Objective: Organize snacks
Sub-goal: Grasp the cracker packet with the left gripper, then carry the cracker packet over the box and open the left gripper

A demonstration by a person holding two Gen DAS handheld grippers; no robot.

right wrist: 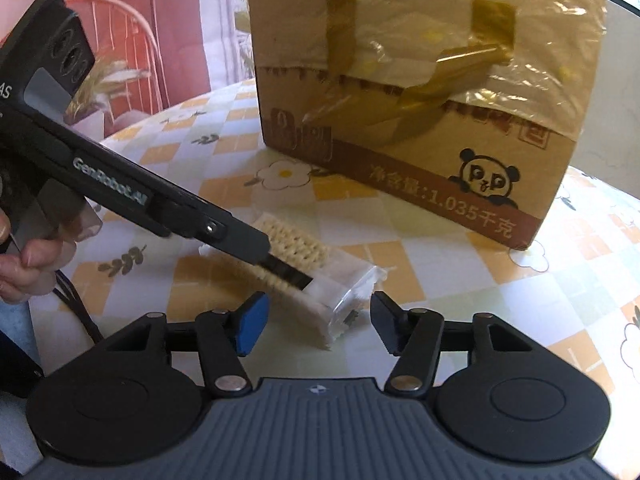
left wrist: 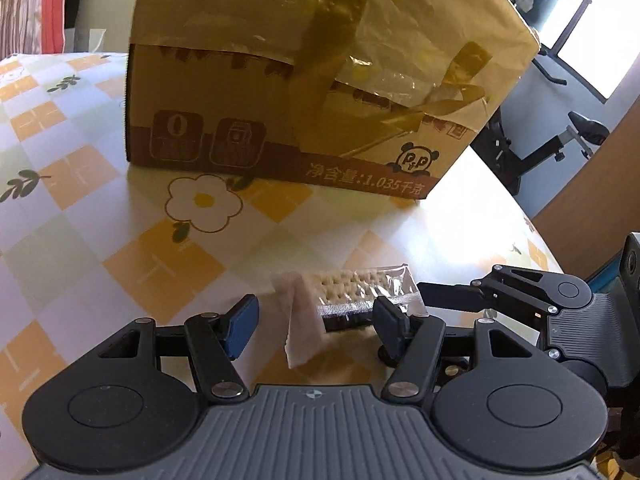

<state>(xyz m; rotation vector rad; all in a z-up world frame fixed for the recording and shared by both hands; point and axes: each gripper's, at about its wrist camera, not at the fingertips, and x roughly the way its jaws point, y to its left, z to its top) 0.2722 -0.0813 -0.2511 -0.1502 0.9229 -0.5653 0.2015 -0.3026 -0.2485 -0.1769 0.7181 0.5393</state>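
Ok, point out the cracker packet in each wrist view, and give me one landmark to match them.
Left wrist view: the cracker packet lies lower centre on the table, just ahead of the hand-held gripper's fingers.
Right wrist view: the cracker packet lies centre-left, partly under the other hand-held gripper's finger.
Shared landmark: the panda logo on the cardboard box.

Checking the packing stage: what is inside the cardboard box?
Not visible. The cardboard box shows only its taped, plastic-covered side from both views, so its contents are hidden. One wrapped cracker pack lies outside it on the tablecloth.
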